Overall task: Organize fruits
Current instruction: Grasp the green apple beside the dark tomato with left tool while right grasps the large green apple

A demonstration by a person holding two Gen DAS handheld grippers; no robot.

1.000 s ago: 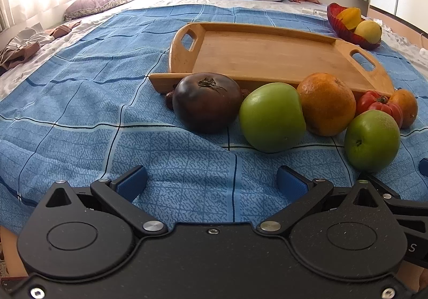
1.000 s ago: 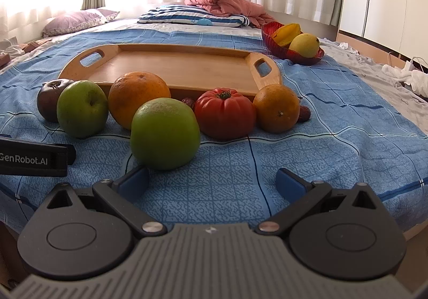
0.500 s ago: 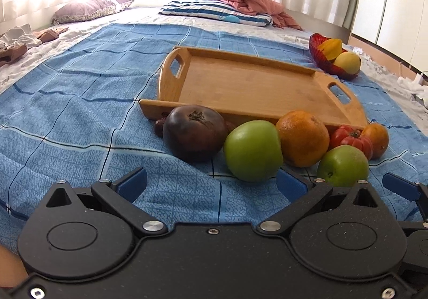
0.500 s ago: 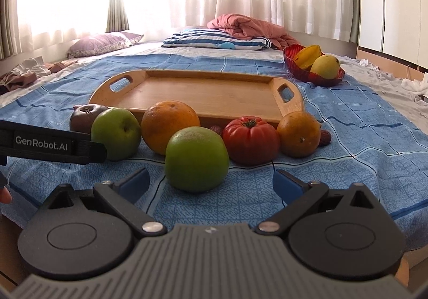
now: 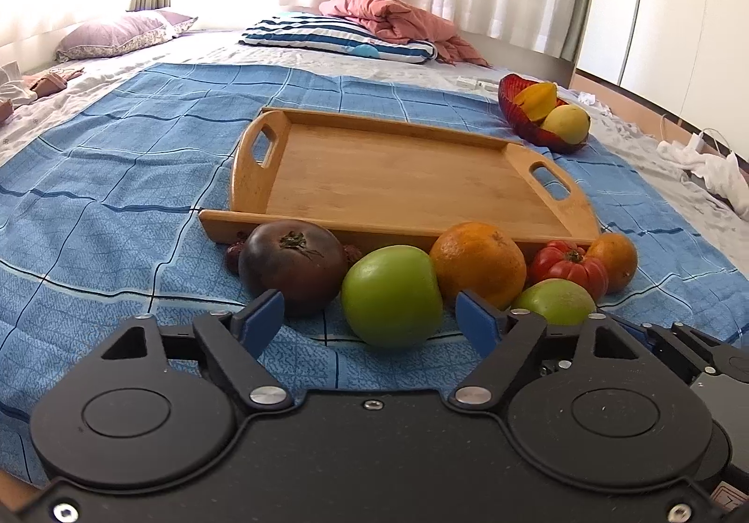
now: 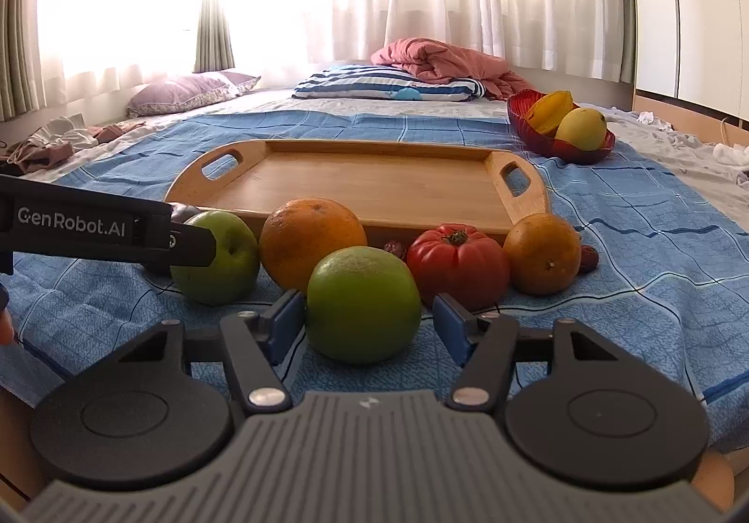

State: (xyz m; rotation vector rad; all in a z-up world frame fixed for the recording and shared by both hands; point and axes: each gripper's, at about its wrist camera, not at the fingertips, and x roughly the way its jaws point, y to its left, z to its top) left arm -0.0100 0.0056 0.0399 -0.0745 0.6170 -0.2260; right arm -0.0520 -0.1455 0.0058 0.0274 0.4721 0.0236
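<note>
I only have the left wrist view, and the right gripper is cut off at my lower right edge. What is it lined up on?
Observer: The right gripper straddles the nearest green fruit. Its jaws have just been closing, but a gap still shows at the right-hand pad.
Operator: Anything past the small orange?
Observer: Yes, a small dark red fruit lies on the blue cloth just right of the small orange.
Operator: Is my gripper in its way?
Observer: The body of the left gripper crosses in front of the green apple at the picture's left, clear of the nearest green fruit.
</note>
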